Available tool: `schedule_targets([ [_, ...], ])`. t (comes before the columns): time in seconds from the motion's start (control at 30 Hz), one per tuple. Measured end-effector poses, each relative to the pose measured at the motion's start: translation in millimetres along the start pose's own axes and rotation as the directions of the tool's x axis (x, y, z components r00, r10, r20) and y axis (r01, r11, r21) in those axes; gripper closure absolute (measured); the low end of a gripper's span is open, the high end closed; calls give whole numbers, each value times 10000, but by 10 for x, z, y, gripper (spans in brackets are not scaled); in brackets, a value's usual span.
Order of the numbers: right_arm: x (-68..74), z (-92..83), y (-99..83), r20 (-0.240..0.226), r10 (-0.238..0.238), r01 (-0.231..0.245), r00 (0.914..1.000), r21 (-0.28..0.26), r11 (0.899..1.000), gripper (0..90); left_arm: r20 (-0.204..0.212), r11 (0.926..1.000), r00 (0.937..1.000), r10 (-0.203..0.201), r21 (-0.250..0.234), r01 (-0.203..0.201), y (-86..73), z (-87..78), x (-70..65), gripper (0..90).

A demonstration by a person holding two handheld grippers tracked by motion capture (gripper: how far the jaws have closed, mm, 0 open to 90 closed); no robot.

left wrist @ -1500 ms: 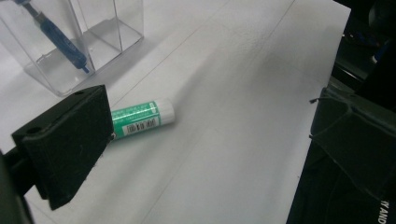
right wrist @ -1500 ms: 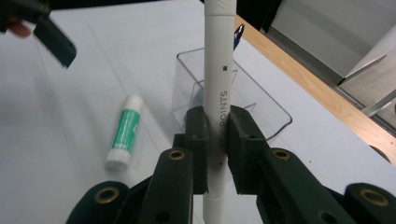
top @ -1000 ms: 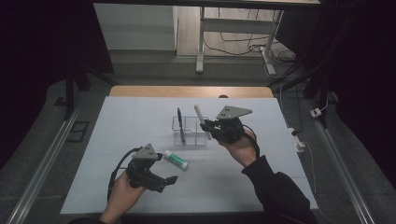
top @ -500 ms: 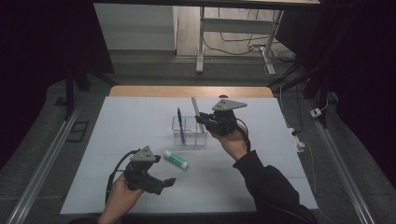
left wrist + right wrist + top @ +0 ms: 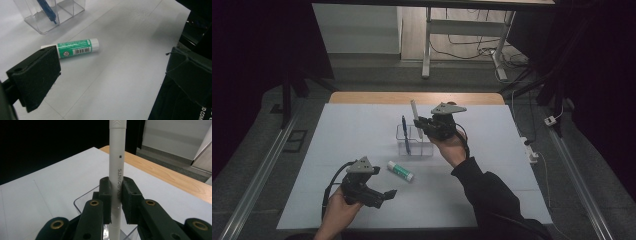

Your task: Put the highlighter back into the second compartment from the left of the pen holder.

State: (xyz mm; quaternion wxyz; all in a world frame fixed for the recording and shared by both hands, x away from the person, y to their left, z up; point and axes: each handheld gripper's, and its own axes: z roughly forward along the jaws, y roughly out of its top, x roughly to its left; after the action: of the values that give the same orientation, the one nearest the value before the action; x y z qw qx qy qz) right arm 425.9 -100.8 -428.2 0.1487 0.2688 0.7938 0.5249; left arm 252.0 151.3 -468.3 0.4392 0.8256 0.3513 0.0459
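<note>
Pen over holder: the right gripper clamps a white pen upright, its lower end just above the clear holder, a grip that looks chosen so the pen can drop straight into a compartment. Which compartment sits under the tip cannot be told. A blue pen already stands in the holder, to the side of the gripper away from its hand. The left gripper hangs low over the white sheet, jaws spread and holding nothing, with a green glue stick lying just ahead of it, probably the next item to go in.

The right gripper view gives the detail the high view lacks: both pads press flat on the pen barrel at its printed lettering, and the holder's rim curves right below the jaws. The left gripper view shows the glue stick lying flat beyond one jaw tip, well clear of the pads, with the holder and the blue pen's tip farther ahead. The high view alone sets both hands, the holder and the glue stick in one layout.
</note>
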Motion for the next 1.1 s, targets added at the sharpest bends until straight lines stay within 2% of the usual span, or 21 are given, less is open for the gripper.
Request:
schedule_targets([
  [0.4,6,197,-115,6,25,-26,10000,317,9995,784,-111,10000,9999,-84,21,84,-27,-18,18,0],
  [0.77,-1,286,-225,23,112,-114,9999,770,9970,774,-252,9999,9996,-101,66,103,-37,-33,44,0],
  [0.97,-1,243,-178,9,307,-307,9995,690,9971,643,-293,9999,9995,-141,-5,141,-44,-60,50,0],
  [1.1,8,185,-138,-174,423,-406,9990,878,9953,535,-273,9997,9993,-241,-104,238,-55,-95,57,0],
])
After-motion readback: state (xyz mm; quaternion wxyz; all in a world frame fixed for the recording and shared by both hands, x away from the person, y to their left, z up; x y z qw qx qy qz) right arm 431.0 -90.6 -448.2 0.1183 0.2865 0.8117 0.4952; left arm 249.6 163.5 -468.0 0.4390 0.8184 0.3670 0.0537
